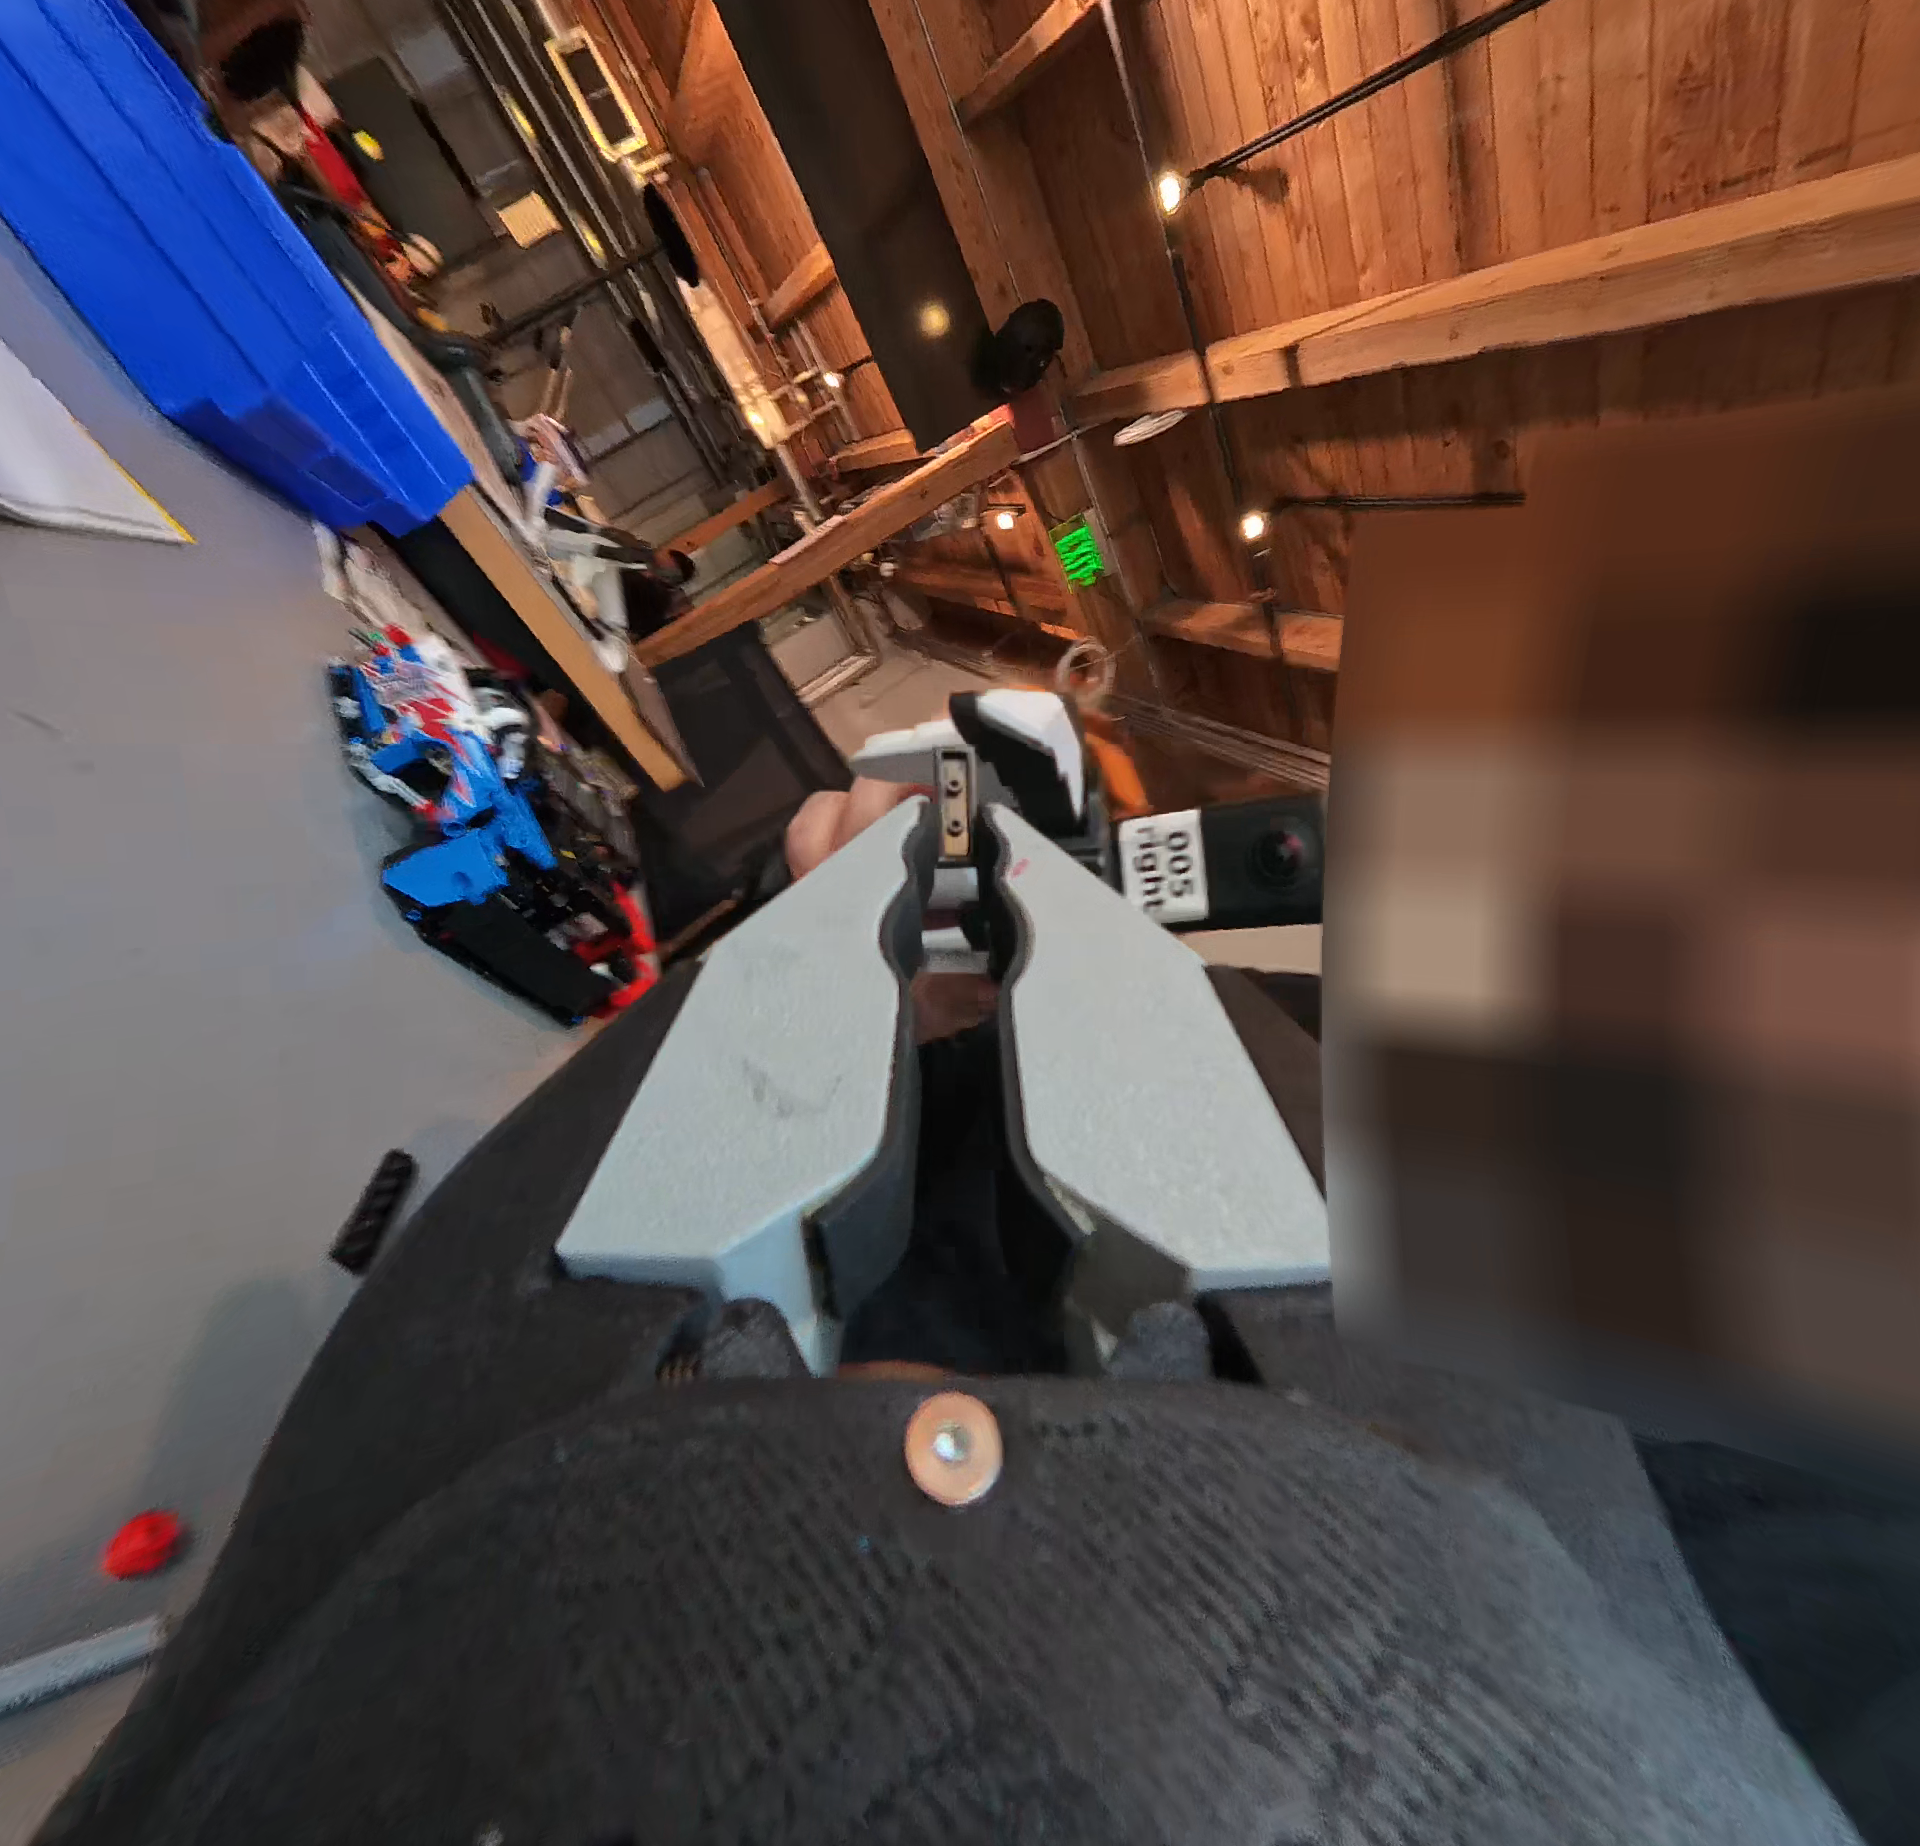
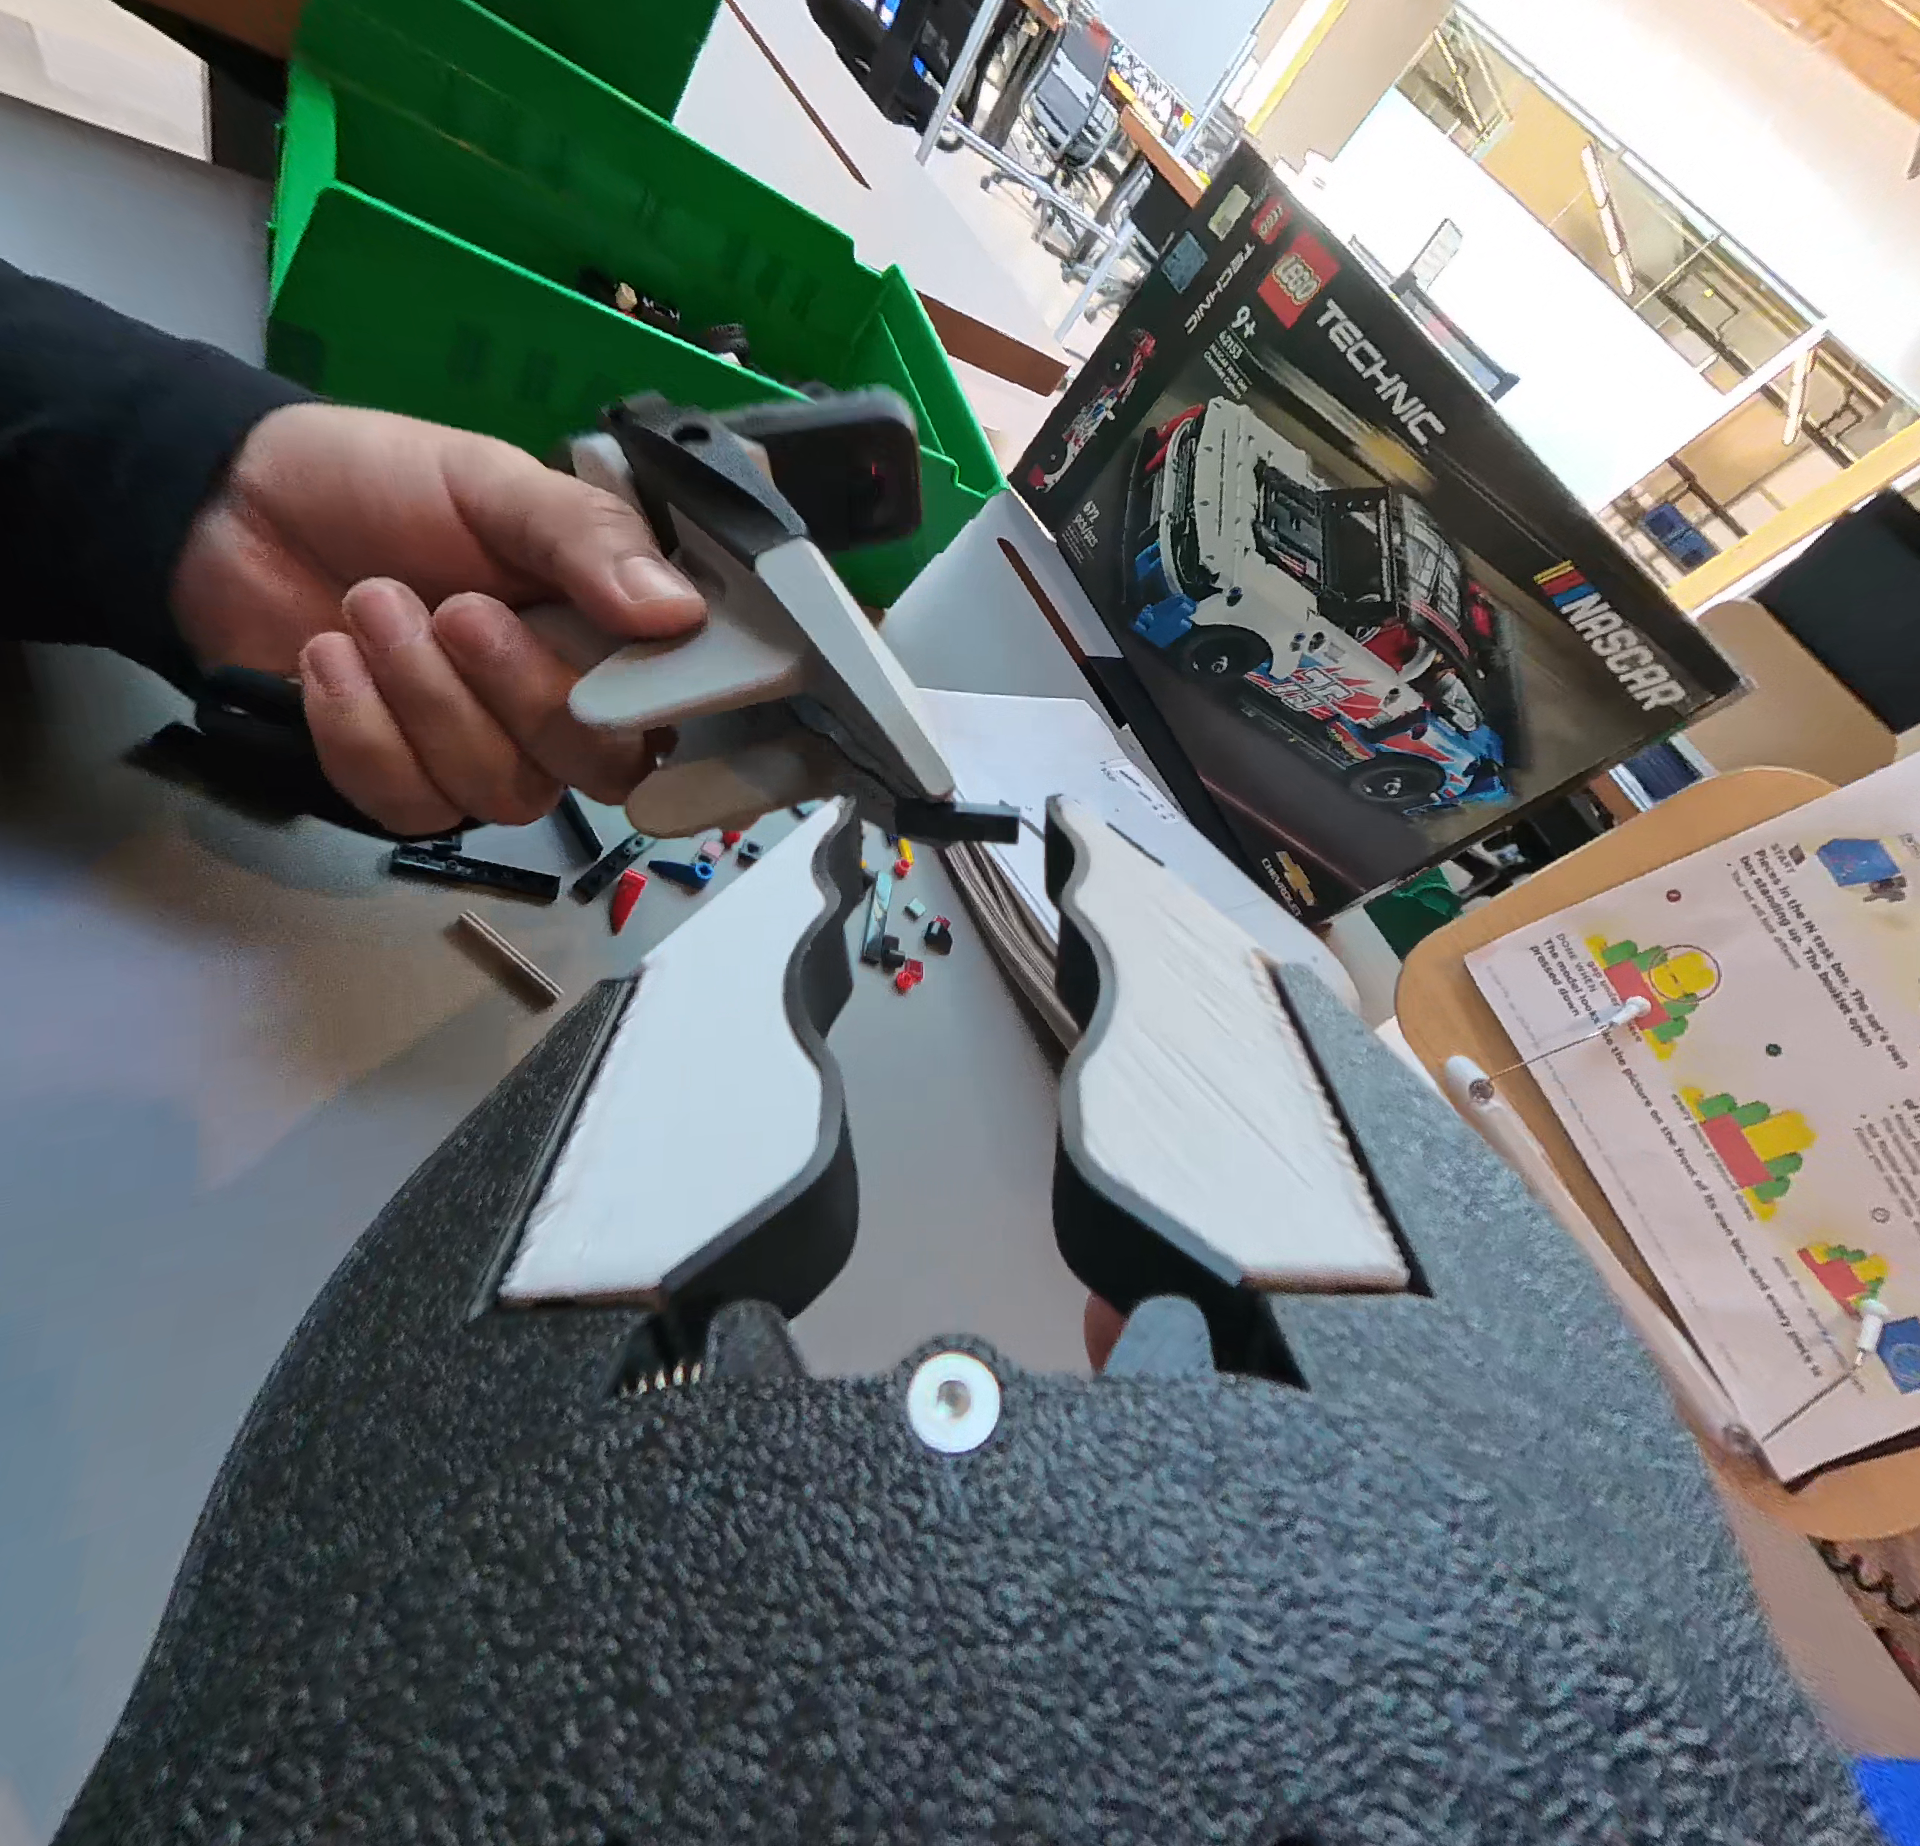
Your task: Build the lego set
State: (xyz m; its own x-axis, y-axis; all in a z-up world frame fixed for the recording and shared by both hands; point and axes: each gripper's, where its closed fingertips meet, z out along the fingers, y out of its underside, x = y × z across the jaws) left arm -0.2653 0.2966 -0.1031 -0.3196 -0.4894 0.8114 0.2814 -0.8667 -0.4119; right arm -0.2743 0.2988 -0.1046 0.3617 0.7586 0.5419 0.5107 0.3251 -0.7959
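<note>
One small, stiff black Lego piece (image 2: 956, 822) sits pinched in our left gripper (image 2: 925, 794), light but slippery, while our right gripper (image 2: 951, 825) gapes empty around its free end.

Open workshop-office: timber ceiling (image 1: 1455, 134), green parts bins (image 2: 582, 269), desks beyond.

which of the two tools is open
The right tool: its fingers stand wide apart with nothing between them, while the left tool is shut on a small black piece.

left wrist view: dim, warm spot lamps (image 1: 1171, 192) are glowing on timber; the table's (image 1: 156, 861) far edge is smearing with blur. right wrist view: daylight from windows (image 2: 1662, 238) is overexposing; wide-angle bending is curving the edges.
</note>
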